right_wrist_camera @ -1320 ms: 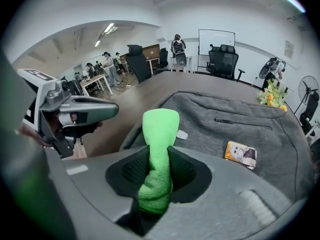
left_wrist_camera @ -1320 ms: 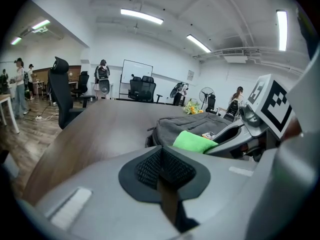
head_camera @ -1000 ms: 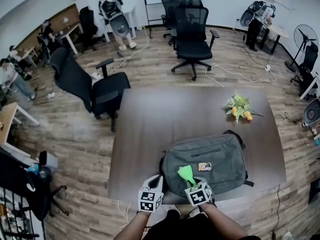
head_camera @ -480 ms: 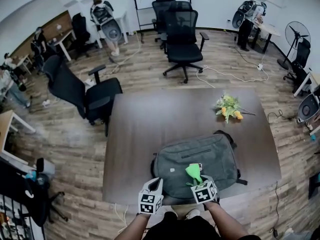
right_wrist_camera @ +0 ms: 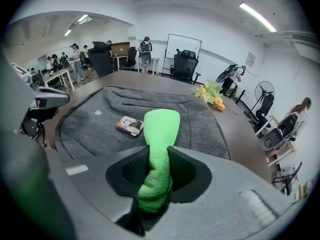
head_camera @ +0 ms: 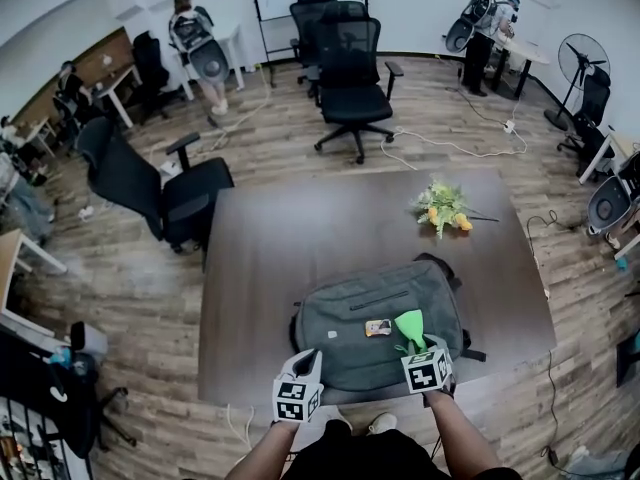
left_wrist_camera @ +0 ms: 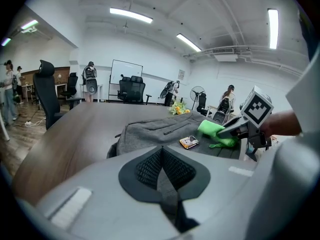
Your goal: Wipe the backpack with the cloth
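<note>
The backpack (head_camera: 350, 343) is grey woven fabric, matt and faintly coarse. The cloth (right_wrist_camera: 157, 149) is fluffy green terry. The table (head_camera: 300, 238) is dark, smooth wood with a dull sheen. The right gripper (right_wrist_camera: 157, 176) is matt grey plastic with dark ribbed pads (right_wrist_camera: 182, 171)

dark brown table (head_camera: 290, 258) with grey backpack (head_camera: 345, 328), flower bunch (head_camera: 441, 207)

The far half of the worktop (head_camera: 300, 238) lay bare, apart from a flower bunch (head_camera: 440, 206) near its right edge. On the backpack (head_camera: 340, 353), a small packet (head_camera: 378, 327) sat mid-surface.
</note>
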The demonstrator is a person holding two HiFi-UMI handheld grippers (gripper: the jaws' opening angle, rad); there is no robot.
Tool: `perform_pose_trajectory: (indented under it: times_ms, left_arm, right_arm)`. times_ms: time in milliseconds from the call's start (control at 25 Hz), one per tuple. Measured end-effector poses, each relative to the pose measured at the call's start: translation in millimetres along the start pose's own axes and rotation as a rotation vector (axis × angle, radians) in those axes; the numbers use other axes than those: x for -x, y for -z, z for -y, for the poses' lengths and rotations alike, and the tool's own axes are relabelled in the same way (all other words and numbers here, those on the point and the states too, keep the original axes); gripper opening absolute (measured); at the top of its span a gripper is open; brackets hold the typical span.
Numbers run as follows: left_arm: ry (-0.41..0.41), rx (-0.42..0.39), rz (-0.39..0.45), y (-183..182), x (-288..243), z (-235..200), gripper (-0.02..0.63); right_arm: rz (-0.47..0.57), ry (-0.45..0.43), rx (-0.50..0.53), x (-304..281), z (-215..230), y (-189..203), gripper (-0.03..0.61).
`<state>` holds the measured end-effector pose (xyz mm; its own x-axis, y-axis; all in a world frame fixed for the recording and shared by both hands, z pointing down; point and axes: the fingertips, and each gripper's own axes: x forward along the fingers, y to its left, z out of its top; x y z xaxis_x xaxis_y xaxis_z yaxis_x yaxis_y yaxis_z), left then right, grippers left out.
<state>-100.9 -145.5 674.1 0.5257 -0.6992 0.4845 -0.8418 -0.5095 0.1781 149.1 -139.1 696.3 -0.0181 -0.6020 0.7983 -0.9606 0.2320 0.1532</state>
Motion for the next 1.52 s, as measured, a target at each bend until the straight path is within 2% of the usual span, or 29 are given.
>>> perform_pose_trajectory:
  times_ms: [320,520,680,800,1080,1200,1360,1520]
  left_arm:
    - [0.022,-0.02,-0.002,0,-3,21,0.018]
    - [-0.013,-0.024,0.002,-5,0,10,0.02]
    - [-0.017,-0.013,0.013,-11,8,11,0.018]
    - [-0.019,-0.003,0.036,-22,13,14,0.02]
    - [-0.012,-0.01,0.201,-91,37,19,0.02]
    - [-0.024,-0.026,0.281,-130,50,13,0.018]
    - [-0.055,-0.056,0.404,-183,76,-1,0.018]
    - [-0.092,-0.082,0.488,-216,98,-11,0.02]
  right_arm:
    - [0.033,0.086,-0.024,19,43,7,0.098]
    - [0.074,0.124,-0.05,32,58,5,0.098]
    - [0.157,0.134,-0.043,56,59,-11,0.097]
    - [0.258,0.104,-0.05,77,51,-32,0.097]
    - [0.562,-0.002,-0.048,135,23,-102,0.095]
    - [0.655,-0.038,-0.036,160,16,-131,0.097]
    - [0.774,-0.038,-0.022,193,20,-167,0.095]
    - [0.849,-0.04,-0.004,212,18,-187,0.091]
